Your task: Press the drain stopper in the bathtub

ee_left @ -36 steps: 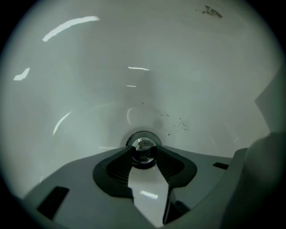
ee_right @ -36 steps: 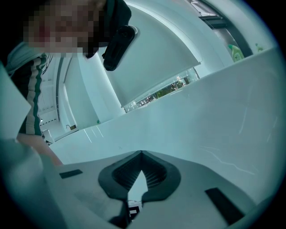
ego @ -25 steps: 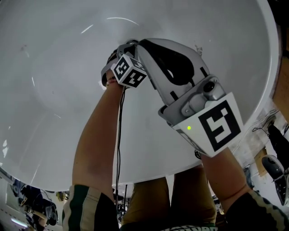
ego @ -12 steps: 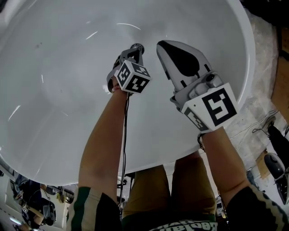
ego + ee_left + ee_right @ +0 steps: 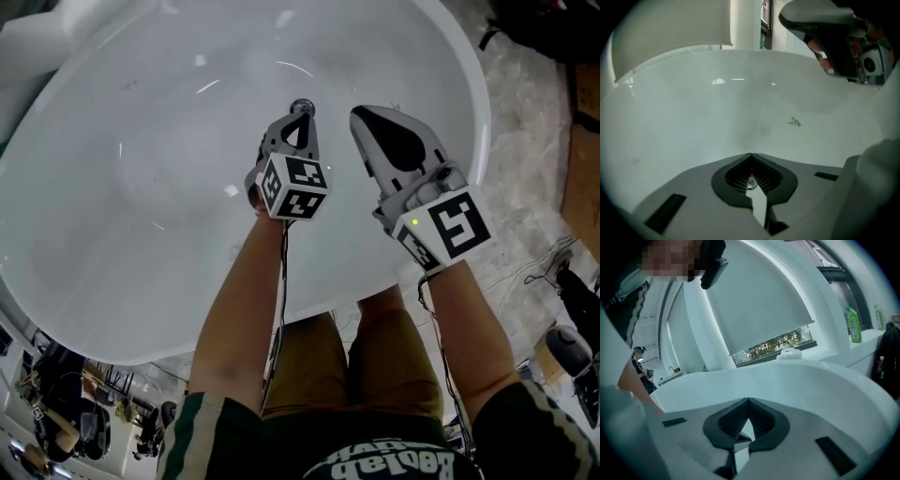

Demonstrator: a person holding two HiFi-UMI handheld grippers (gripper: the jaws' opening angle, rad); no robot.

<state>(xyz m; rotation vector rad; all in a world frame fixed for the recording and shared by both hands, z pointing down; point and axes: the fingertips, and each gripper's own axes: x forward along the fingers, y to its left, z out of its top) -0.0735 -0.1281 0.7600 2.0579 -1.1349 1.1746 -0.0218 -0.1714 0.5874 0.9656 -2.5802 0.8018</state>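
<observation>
The chrome drain stopper (image 5: 302,105) sits in the floor of the white bathtub (image 5: 141,187), seen in the head view. My left gripper (image 5: 300,120) is shut and empty, its tip pointing at the stopper from just in front; I cannot tell whether they touch. In the left gripper view the closed jaws (image 5: 751,155) face the tub wall, and a small shiny spot (image 5: 751,182) shows through the gap between the pads. My right gripper (image 5: 367,114) is also shut and empty, held to the right of the stopper. Its own view shows its closed jaws (image 5: 749,400) aimed at the tub rim.
The tub's rim (image 5: 473,141) curves round on the right, with a stone-patterned floor (image 5: 525,122) beyond it. A small mark (image 5: 794,122) is on the tub wall. Green bottles (image 5: 853,325) stand on a window ledge. The person's legs (image 5: 356,375) are at the tub's near edge.
Both grippers have pulled back, so more of the tub shows. The stopper, hidden a second ago, now shows beyond the left tip. The right gripper has shifted right.
</observation>
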